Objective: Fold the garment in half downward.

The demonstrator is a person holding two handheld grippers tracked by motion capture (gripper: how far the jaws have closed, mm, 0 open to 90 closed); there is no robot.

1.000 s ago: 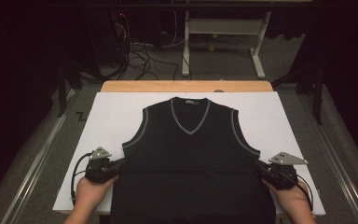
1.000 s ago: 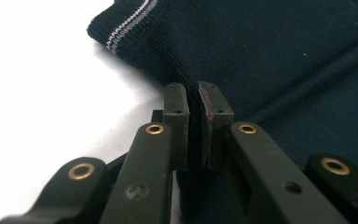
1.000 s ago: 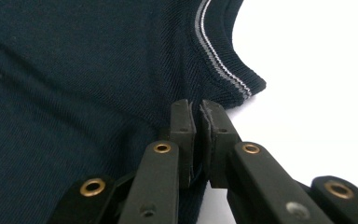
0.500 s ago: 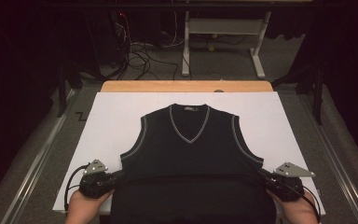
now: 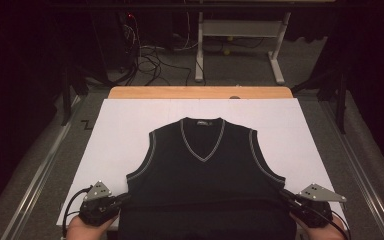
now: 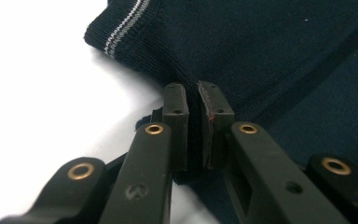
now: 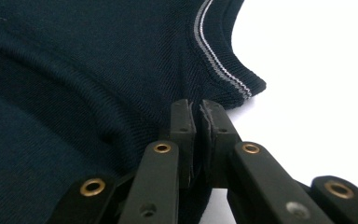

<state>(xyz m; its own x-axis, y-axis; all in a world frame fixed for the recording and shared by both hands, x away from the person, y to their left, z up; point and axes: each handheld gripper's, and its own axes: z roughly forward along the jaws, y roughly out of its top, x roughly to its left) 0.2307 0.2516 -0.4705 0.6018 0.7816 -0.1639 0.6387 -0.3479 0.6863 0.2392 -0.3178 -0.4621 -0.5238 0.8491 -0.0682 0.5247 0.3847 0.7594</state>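
Since the earlier frames both grippers have drawn back toward the person's edge of the table, dragging the vest with them, so its neckline now lies nearer the middle of the sheet than it did a second ago. The left gripper (image 6: 193, 100) has its jaws pinched nearly together on a fold of dark knit at the vest's side seam, just below the striped armhole edge. The right gripper (image 7: 198, 112) is clamped the same way on the opposite side seam, its jaws narrow with cloth squeezed between them, the striped armhole trim just beyond. In the high view the left gripper (image 5: 122, 198) and the right gripper (image 5: 286, 195) sit at the two sides of the vest (image 5: 205, 175), which lies flat, front up, V-neck pointing away from the person, its lower part folded across between the grippers. It rests on a white sheet (image 5: 130, 125) covering the wooden table (image 5: 200, 92), with grey floor beyond.
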